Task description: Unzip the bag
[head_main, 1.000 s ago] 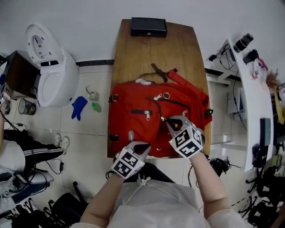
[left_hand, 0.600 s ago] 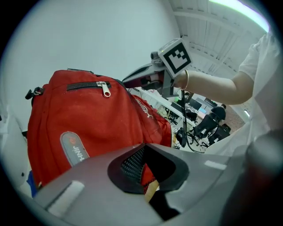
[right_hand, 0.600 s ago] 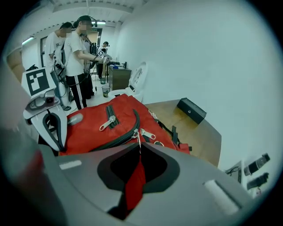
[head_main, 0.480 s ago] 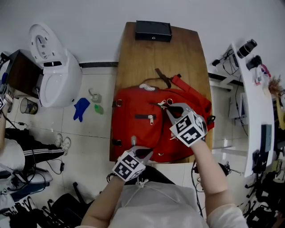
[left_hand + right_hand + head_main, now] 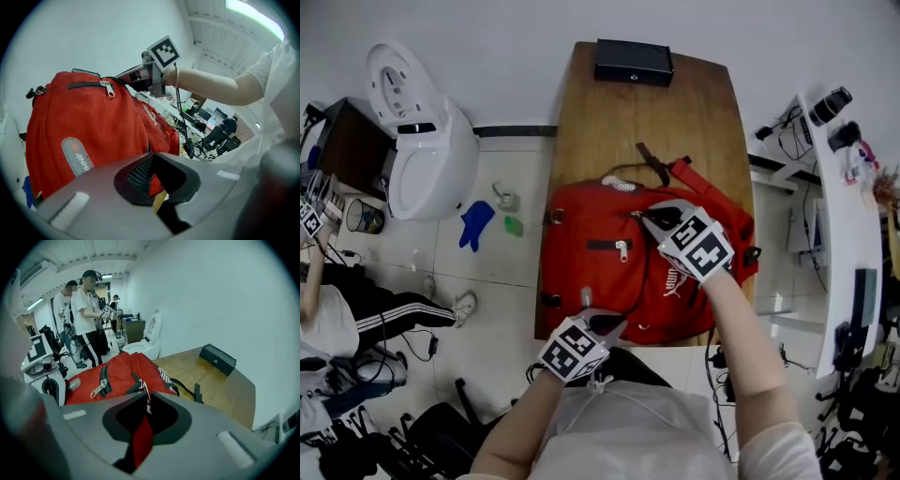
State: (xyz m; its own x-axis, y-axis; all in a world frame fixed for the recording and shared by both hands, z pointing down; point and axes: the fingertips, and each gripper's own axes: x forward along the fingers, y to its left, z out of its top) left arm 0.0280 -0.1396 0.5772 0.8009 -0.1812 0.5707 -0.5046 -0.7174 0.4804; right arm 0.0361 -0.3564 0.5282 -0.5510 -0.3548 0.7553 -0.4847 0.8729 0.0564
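A red backpack [image 5: 600,277] lies flat on the wooden table [image 5: 675,112]. My right gripper [image 5: 645,218] is at the bag's far end, and its jaws are opening. The main zipper's metal pull [image 5: 146,391] is still pinched between its tips. A dark open zipper line [image 5: 643,272] curves back from there toward the near edge. My left gripper [image 5: 600,323] is shut on the bag's near edge, with red fabric [image 5: 152,180] showing between its jaws. The front pocket zipper [image 5: 609,246] is closed.
A black box [image 5: 634,61] sits at the table's far end, beyond the bag's straps [image 5: 654,164]. On the floor to the left are a white appliance [image 5: 422,150] and a blue glove [image 5: 474,225]. A white desk [image 5: 834,206] stands at the right. People [image 5: 86,310] stand beyond the bag.
My right gripper has travelled along the bag toward its far end with the zipper pull, leaving the zipper open behind it. The left gripper has kept its hold at the near edge.
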